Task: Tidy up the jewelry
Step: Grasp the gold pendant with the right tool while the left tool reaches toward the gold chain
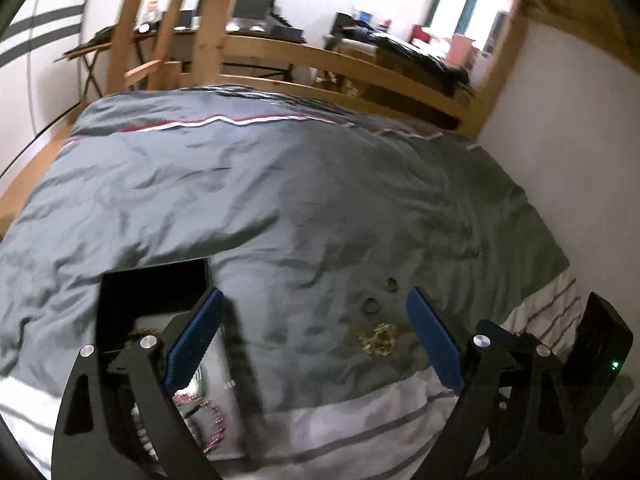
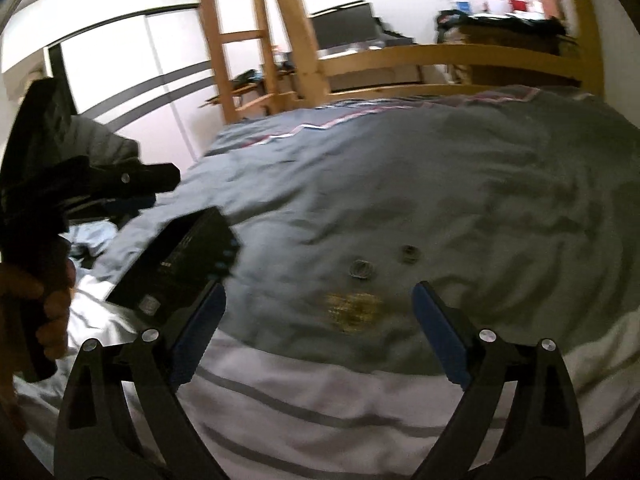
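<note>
A gold chain (image 1: 379,340) lies bunched on the grey duvet (image 1: 280,184), with two rings (image 1: 371,306) (image 1: 392,284) just beyond it. My left gripper (image 1: 316,336) is open and empty above the bed; the chain lies between its fingers, nearer the right one. An open black jewelry box (image 1: 152,292) sits at its left, with a pink bead string (image 1: 212,424) near it. In the right wrist view my right gripper (image 2: 320,328) is open and empty, with the blurred chain (image 2: 352,310) between its fingers, the rings (image 2: 362,269) (image 2: 409,255) beyond, and the box (image 2: 180,260) at left.
The white striped sheet (image 2: 320,400) lies at the bed's near edge. A wooden bed frame and ladder (image 2: 256,36) stand behind the bed. A white wall (image 1: 568,140) runs along the right. The other gripper, held by a hand (image 2: 52,304), shows at the left of the right wrist view.
</note>
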Motion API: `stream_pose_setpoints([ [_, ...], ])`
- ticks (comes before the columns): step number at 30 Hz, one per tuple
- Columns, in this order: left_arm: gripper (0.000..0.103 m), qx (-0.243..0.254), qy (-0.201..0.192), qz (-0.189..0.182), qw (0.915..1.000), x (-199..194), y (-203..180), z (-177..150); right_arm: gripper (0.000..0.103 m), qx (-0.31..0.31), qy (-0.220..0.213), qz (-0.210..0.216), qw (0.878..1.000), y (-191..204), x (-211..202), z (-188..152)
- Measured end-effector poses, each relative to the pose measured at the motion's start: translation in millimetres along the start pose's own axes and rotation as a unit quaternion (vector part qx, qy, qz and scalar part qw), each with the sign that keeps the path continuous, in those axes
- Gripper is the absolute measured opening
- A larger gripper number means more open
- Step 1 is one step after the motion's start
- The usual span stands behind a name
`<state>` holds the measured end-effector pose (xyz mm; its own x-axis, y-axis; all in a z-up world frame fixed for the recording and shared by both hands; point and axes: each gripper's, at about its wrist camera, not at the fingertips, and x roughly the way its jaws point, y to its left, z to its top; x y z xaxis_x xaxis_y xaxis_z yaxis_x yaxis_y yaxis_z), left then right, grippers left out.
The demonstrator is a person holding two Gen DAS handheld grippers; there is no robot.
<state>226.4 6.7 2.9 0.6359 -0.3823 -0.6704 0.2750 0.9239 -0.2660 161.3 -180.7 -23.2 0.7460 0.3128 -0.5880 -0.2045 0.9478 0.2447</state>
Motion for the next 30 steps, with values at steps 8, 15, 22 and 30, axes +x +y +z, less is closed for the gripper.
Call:
stream_pose_setpoints([
  [8, 0.090, -0.023, 0.057, -0.040, 0.9973, 88.3, -26.4, -8.2, 0.074, -0.006, 0.027, -0.020, 0.999, -33.5, 31.0, -18.6],
  [15, 0.090, 0.000, 0.097, -0.045, 0.9943, 150.8, -28.5, -9.8, 0.065, -0.024, 0.032, 0.017, 0.999, -29.3, 64.5, -19.0],
  [22, 0.090, -0.033, 0.119, -0.048, 0.9911, 178.3, -18.5, -14.9, 0.031, -0.021, 0.084, 0.018, 0.996, -33.9, 103.0, -29.1],
  [30, 0.090, -0.031, 0.125, -0.041, 0.9908, 162.7, -22.6, -22.7, 0.013, 0.055, 0.055, 0.028, 0.997, -61.5, 81.3, -22.0],
])
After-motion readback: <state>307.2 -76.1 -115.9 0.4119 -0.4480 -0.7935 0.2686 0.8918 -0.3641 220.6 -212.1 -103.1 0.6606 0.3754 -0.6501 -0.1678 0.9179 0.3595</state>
